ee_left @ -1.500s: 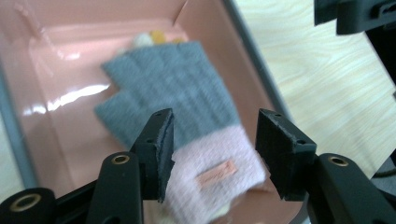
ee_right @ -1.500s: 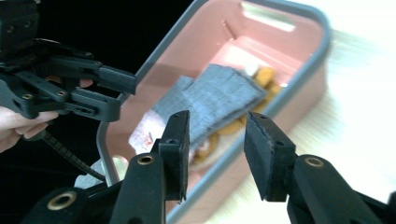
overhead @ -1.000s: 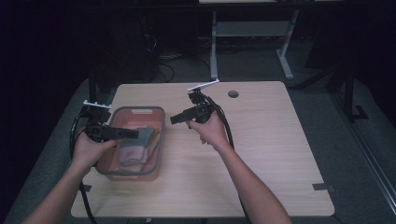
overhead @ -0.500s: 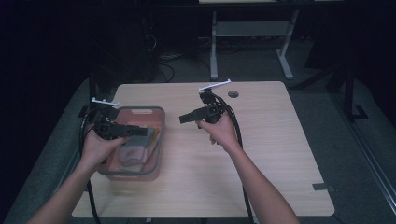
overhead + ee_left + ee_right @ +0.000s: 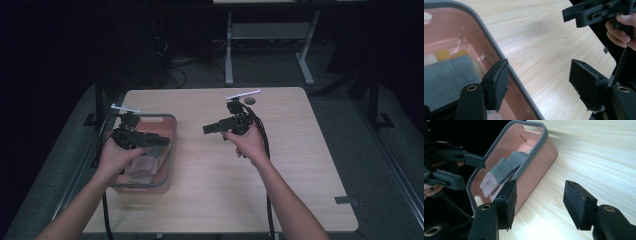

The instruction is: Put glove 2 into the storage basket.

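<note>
Resting on the left part of the wooden table (image 5: 280, 190), a pink bin (image 5: 169, 150) with a grey rim is seen, and a folded grey and pink cloth (image 5: 142, 166) is lying inside it. In the high view, the left gripper (image 5: 161, 140) is held over the bin by the person's left hand (image 5: 116, 157), its fingers pointing toward the middle of the table. In the left gripper view, those fingers (image 5: 497, 83) are spread apart with nothing between them, having just been opening; one finger is seen over the bin's interior and the other over the bare table, with the bin's rim passing between them. The right gripper (image 5: 209, 129) is held by the right hand (image 5: 248, 144) over the bare table, well apart from the bin and pointed toward it. Its fingers (image 5: 507, 203) have likewise just been opening and are released, gripping nothing, with bare wood seen between them. A small dark round object (image 5: 249, 101) is lying near the far edge of the table.
</note>
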`<state>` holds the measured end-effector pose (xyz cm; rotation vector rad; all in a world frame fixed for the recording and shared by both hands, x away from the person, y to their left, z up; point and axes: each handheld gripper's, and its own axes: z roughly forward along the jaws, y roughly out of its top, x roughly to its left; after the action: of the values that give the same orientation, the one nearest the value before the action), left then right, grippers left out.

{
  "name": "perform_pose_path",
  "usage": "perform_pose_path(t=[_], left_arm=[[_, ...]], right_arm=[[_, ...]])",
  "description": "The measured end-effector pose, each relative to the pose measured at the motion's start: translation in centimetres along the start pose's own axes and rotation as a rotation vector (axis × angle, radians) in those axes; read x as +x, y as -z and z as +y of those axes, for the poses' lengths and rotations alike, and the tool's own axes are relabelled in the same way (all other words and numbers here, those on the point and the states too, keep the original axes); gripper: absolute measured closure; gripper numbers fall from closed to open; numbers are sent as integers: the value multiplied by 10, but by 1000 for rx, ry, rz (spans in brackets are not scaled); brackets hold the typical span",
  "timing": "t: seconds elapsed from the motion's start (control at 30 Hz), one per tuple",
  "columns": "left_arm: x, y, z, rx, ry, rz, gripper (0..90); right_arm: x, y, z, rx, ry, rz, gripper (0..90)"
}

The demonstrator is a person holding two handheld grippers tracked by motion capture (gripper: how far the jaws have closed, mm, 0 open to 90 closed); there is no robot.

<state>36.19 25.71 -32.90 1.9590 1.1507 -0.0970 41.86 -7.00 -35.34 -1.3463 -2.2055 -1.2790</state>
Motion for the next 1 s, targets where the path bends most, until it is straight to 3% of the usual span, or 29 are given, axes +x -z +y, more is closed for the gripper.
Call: perform_pose_path(t=[1.0], left_arm=[[-38,-38,10,12,-67,-75,281]], right_arm=[[-29,40,-22,-42,-46,-33,392]])
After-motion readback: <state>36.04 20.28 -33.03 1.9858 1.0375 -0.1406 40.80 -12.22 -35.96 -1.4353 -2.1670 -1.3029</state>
